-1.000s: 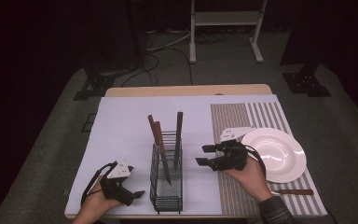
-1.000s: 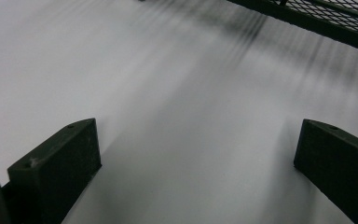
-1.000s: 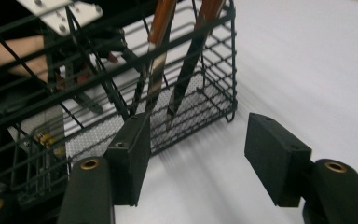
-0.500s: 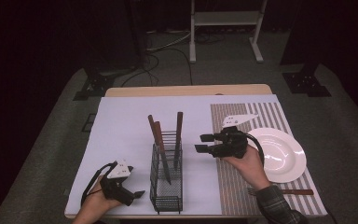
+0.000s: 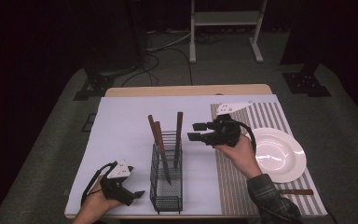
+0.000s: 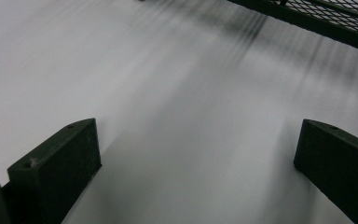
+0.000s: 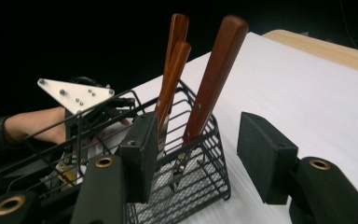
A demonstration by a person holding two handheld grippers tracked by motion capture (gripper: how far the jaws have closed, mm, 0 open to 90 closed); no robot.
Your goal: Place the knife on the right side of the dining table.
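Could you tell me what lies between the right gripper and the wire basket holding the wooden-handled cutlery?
Nothing: in the high view only bare white table cover separates the right gripper from the wire basket.

In the high view the wire basket (image 5: 167, 179) hides the lower blades of the three wooden-handled knives (image 5: 179, 133) behind its mesh, so their tips cannot be made out. A fourth knife (image 5: 296, 192) at five o'clock of the white plate (image 5: 279, 154) is partly covered by the person's sleeve (image 5: 272, 200), its blade end hidden. The sleeve itself is cut off by the bottom edge. In the left gripper view the basket is cropped at one o'clock, just a corner showing, and the white table cover (image 6: 177, 93) is blurred. In the right gripper view the left gripper (image 7: 81, 100) sits at nine o'clock behind the basket wires, its jaws screened.
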